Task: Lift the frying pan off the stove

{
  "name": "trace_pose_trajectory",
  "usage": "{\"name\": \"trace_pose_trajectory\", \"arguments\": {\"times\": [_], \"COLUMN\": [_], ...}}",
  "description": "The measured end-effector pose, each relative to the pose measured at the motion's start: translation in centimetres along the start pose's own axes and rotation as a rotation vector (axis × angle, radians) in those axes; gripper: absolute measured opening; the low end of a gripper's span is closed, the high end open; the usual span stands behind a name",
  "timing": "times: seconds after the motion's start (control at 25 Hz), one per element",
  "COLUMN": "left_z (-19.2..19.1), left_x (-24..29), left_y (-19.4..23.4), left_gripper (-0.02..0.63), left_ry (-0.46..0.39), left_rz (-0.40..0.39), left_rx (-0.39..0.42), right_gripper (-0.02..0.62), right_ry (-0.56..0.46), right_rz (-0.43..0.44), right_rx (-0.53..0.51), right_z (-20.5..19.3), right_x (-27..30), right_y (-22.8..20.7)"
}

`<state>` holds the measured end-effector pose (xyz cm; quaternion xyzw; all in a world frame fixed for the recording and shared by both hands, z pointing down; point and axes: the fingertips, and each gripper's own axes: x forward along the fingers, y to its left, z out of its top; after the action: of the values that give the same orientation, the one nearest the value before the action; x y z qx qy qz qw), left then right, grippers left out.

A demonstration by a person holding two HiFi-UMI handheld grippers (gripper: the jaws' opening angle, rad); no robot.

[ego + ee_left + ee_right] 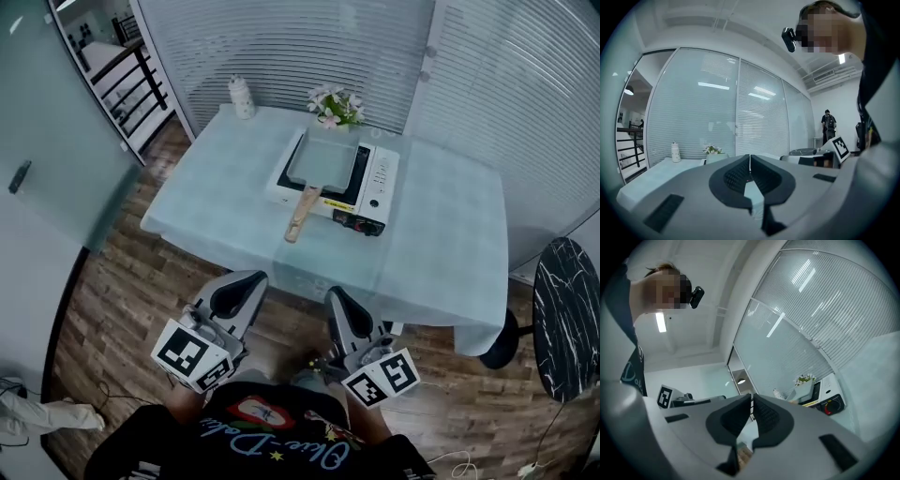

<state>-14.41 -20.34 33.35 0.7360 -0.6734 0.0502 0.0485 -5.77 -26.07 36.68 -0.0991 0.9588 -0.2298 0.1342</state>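
Note:
A square grey frying pan [322, 159] with a wooden handle [303, 214] rests on a white portable stove [373, 184] on the table [441, 253]. The handle points toward me. My left gripper [239, 291] and right gripper [337, 307] are held close to my body, short of the table's near edge and well apart from the pan. Both are shut with nothing between the jaws. In the left gripper view the left gripper [749, 158] faces the table; in the right gripper view the right gripper [752, 399] tilts upward, with the stove [829, 394] to its right.
A white bottle [242, 97] and a small pot of flowers [336, 106] stand at the table's far edge. A black marble round table [566, 319] is at the right. Glass partitions ring the room; a second person [828, 125] stands far off.

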Motion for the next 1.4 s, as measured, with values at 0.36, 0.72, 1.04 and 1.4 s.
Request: {"name": "trace_pose_trajectory", "arguments": {"times": [0.36,0.72,1.04,1.4], "left_z": [-1.4,-1.0,-5.2,-9.6], "left_x": [3.9,12.8,16.8,19.5], "left_y": [3.7,8.9,15.4,16.8], "left_gripper": [0.006,0.006,0.008,0.226], "left_ry": [0.017,-0.014,0.083,0.229], "left_rz": [-0.037,-0.265,-0.387,-0.607], "left_rx": [-0.045,-0.038,-0.281,-0.666], "right_gripper": [0.003,0.003,0.041,0.112], "right_ry": [0.024,0.007,0.003,0.017], "right_rz": [-0.06,-0.253,-0.395,-0.457], "right_rx": [-0.038,-0.096,-0.038,0.069], "right_z": [0.0,0.6,-1.3,-4.0], "right_x": [1.7,6.5,10.6,13.8], "right_y": [-2.3,-4.3,-7.2,-9.8]}}
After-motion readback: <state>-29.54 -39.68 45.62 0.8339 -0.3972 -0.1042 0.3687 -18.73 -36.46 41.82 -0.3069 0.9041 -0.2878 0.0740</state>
